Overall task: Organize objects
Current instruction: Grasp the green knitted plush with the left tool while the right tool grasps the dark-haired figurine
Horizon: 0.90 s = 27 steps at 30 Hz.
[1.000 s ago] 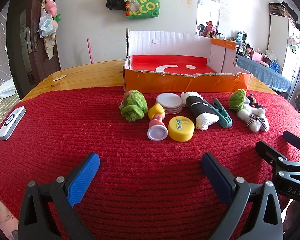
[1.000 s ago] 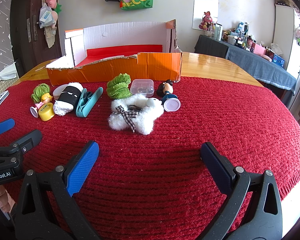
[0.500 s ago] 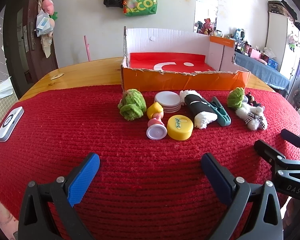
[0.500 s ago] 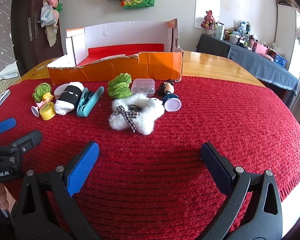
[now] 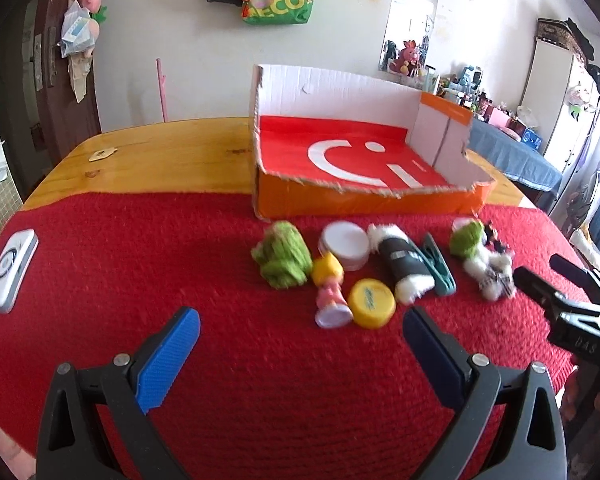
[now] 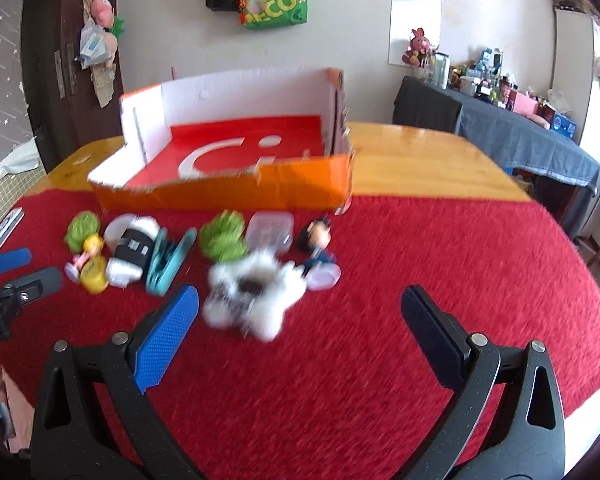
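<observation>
Between the blue pads of the left gripper [image 5: 300,340], jaws wide and holding nothing, lies bare red cloth [image 5: 140,272]. Just beyond it a pink figurine [image 5: 330,296] lies on its side, long axis running away from the camera, round base toward the gripper, touching a yellow lid [image 5: 372,304]. Behind them sit a green yarn ball [image 5: 283,255] and a white lid stack [image 5: 345,243]. A black-and-white roll [image 5: 403,267] lies with its long axis slanting toward the lower right, a teal clip [image 5: 439,264] parallel beside it. The orange box [image 5: 364,200] stands open at the cloth's far edge. The right gripper [image 6: 298,330], jaws likewise wide, hovers over the cloth with a blurred white plush [image 6: 252,300] just ahead of its left pad [image 6: 162,340]. Beyond it are a second yarn ball [image 6: 223,236], a clear case [image 6: 270,231] and a dark-haired figurine [image 6: 318,254], base toward the gripper.
</observation>
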### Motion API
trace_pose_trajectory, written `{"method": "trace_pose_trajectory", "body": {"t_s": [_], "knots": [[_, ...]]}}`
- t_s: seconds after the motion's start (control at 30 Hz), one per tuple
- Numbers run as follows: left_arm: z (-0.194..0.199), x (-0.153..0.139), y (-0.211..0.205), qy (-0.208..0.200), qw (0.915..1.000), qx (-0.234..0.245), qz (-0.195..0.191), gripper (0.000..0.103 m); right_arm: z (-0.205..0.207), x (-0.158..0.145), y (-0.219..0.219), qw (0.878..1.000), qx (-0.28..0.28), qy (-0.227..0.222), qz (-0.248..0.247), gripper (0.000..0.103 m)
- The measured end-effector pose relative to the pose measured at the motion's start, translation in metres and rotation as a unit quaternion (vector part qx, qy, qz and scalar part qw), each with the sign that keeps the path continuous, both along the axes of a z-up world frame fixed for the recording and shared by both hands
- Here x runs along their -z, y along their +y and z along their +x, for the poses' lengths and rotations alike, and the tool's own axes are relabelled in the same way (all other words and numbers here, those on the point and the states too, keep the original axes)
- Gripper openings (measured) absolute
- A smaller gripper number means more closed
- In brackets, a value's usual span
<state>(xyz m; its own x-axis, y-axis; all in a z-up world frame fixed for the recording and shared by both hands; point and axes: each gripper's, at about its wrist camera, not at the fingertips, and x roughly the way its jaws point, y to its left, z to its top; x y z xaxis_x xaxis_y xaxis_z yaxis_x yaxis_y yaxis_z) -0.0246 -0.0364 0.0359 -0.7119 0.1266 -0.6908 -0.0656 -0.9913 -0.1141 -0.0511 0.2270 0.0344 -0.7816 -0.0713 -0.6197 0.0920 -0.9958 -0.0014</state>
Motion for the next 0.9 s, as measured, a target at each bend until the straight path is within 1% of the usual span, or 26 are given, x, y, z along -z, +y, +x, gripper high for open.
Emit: {"method": "trace_pose_trajectory", "body": {"t_s": [0.1, 0.17, 0.4, 0.53, 0.67, 0.9], "knots": [[-0.012, -0.005, -0.007, -0.004, 1.0, 0.003, -0.007, 0.103, -0.014, -0.008, 0.007, 1.0, 0.006, 0.0, 0.003, 0.103], [-0.021, -0.006, -0.012, -0.013, 0.9998, 0.011, -0.01, 0.103, -0.023, -0.01, 0.011, 1.0, 0.007, -0.006, 0.005, 0.103], [-0.046, 0.004, -0.025, -0.057, 0.9978, 0.034, 0.009, 0.103, -0.056, -0.004, 0.017, 0.999, 0.011, -0.047, 0.021, 0.103], [-0.056, 0.01, -0.029, -0.07, 0.9968, 0.038, 0.0, 0.103, -0.066, 0.003, 0.019, 0.997, 0.014, -0.064, 0.03, 0.103], [-0.062, 0.015, -0.033, -0.081, 0.9958, 0.04, -0.009, 0.103, -0.073, 0.008, 0.022, 0.996, 0.012, -0.082, 0.026, 0.103], [-0.072, 0.019, -0.036, -0.085, 0.9946, 0.047, -0.036, 0.103, -0.082, 0.017, 0.022, 0.993, 0.004, -0.111, 0.026, 0.103]]}}
